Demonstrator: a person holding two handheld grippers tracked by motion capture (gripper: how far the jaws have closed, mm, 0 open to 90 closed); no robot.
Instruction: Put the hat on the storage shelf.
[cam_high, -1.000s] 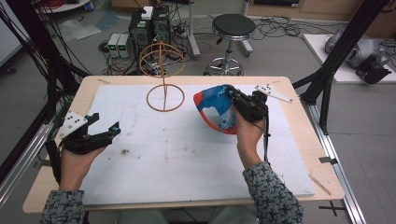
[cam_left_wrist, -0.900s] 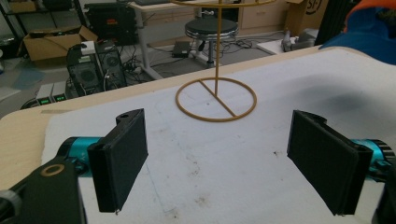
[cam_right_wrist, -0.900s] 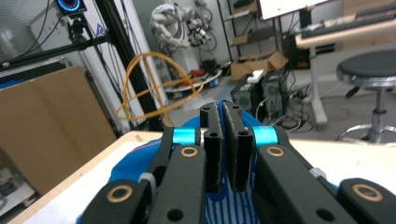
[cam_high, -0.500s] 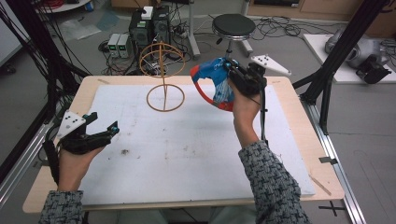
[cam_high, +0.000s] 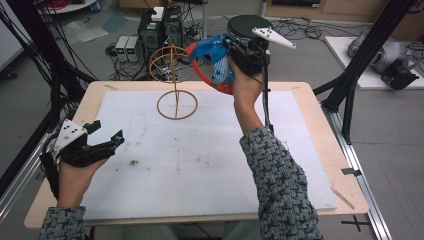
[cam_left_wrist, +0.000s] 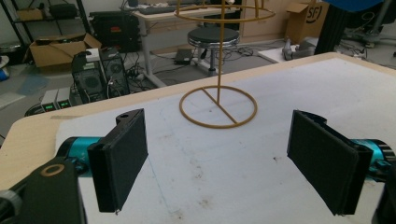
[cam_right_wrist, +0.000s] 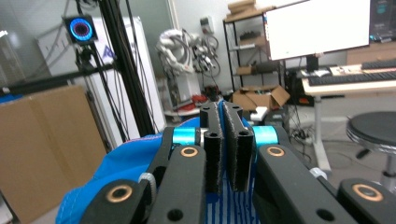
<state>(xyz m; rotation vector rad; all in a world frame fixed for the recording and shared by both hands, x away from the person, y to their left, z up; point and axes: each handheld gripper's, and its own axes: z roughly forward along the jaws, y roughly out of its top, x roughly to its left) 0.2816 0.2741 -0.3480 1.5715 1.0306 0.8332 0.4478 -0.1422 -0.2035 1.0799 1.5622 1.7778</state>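
We see the tabletop (cam_high: 310, 115) under a white mat (cam_high: 210, 165), and on it a wire stand (cam_high: 176, 80) with a ring base. Our right tool (cam_high: 235, 50) is clenched on a blue cap (cam_high: 214, 57) with a red brim (held in the air just beside the stand's top hoop). Our left tool (cam_high: 107, 134) hovers released near the tabletop's left edge, nothing between its pads (cam_left_wrist: 122, 158).
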